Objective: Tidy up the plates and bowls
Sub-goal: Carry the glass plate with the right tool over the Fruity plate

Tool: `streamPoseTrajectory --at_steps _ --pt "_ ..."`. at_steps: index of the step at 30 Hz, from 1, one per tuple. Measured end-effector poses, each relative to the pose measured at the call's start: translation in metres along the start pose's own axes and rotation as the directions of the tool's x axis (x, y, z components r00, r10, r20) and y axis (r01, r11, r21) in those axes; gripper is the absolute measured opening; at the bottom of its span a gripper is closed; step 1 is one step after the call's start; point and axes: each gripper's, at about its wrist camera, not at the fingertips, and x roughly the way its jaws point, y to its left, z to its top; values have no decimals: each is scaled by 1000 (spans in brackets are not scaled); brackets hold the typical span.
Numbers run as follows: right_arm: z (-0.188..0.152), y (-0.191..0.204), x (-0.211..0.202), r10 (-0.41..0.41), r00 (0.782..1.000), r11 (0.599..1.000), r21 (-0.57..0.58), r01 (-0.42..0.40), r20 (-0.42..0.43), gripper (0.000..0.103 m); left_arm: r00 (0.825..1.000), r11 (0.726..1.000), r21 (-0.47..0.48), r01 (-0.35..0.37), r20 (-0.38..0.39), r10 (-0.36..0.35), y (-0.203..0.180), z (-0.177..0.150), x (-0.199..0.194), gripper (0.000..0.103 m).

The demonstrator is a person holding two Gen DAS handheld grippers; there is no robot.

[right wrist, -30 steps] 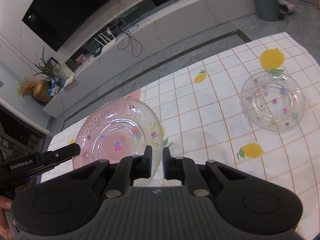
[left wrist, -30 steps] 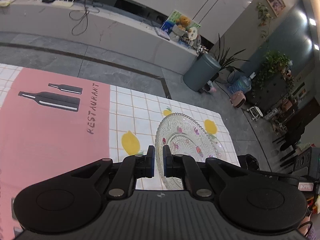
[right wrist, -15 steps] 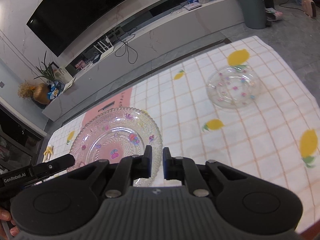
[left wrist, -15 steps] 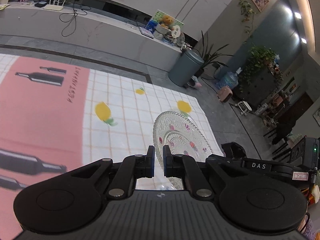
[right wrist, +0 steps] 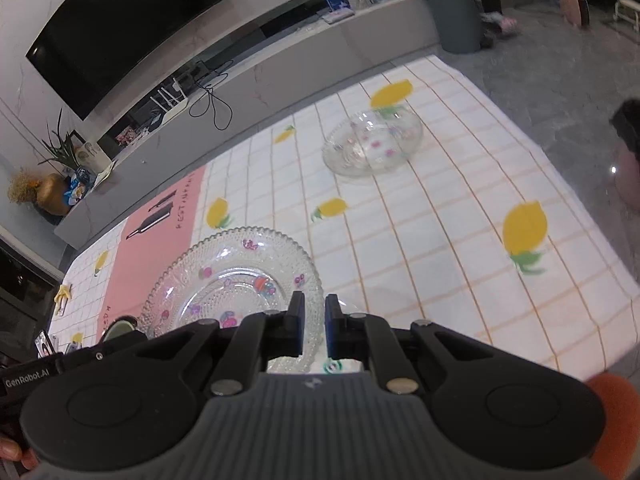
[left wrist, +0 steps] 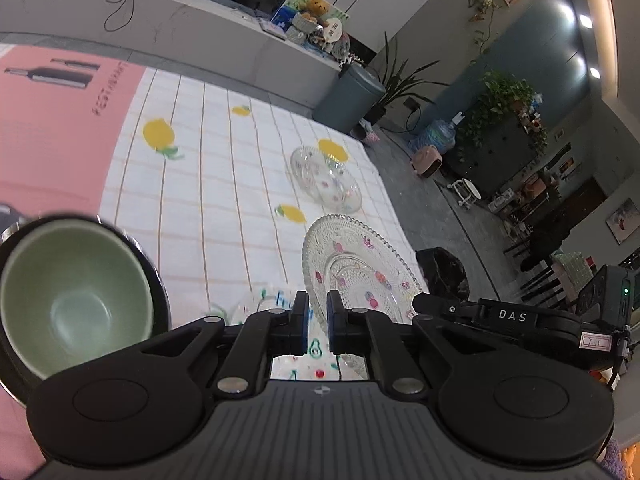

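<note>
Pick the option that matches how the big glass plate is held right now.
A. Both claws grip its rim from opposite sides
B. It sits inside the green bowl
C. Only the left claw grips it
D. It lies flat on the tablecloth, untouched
A: the left claw and the right claw are each shut on the rim of the plate, which hangs between them above the tablecloth.

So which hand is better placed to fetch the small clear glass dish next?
Probably the right. Both grippers grip the large beaded glass plate, but the small clear glass dish lies ahead of the right gripper across the cloth; from the left gripper, the plate stands between.
</note>
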Motion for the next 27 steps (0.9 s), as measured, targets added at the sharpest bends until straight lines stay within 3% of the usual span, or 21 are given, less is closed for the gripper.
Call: streamPoseTrajectory --at_steps 13,27 --pt "-29 -40 28 34 998 997 76 -30 -46 8 994 993 44 -108 -29 109 -3 -39 25 9" --pt "-36 -33 53 -9 998 1000 5 9 -54 8 972 971 93 -218 -64 224 1 -49 43 10"
